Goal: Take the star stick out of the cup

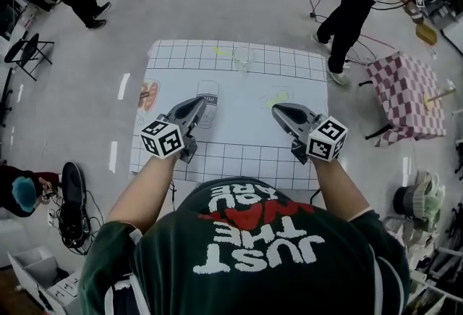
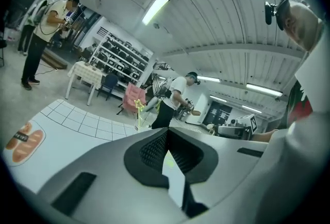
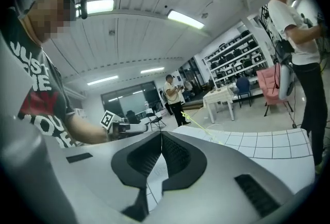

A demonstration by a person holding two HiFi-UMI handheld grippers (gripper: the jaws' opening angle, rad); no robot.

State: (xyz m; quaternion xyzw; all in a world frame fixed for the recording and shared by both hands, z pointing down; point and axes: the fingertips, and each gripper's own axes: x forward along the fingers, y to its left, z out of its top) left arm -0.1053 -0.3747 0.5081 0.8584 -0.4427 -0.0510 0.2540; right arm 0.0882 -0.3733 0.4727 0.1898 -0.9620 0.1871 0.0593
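Note:
A clear cup (image 1: 243, 59) stands near the far edge of the white grid mat (image 1: 239, 143). The yellow star stick (image 1: 220, 51) is in it and leans out to the left. The left gripper view shows the star stick (image 2: 138, 108) upright beyond the jaws. In the right gripper view the star stick (image 3: 202, 126) is a thin slanted line. My left gripper (image 1: 201, 101) and right gripper (image 1: 276, 109) hover over the mat's middle, well short of the cup. Both are shut with nothing held, and their tips meet in the left gripper (image 2: 166, 138) and right gripper (image 3: 161, 135) views.
A second clear cup (image 1: 207, 105) lies just ahead of the left gripper. A yellow-green mark (image 1: 277, 99) sits by the right gripper's tip. A bread picture (image 1: 148, 96) is on the mat's left. People stand around; a checkered table (image 1: 409, 93) is to the right.

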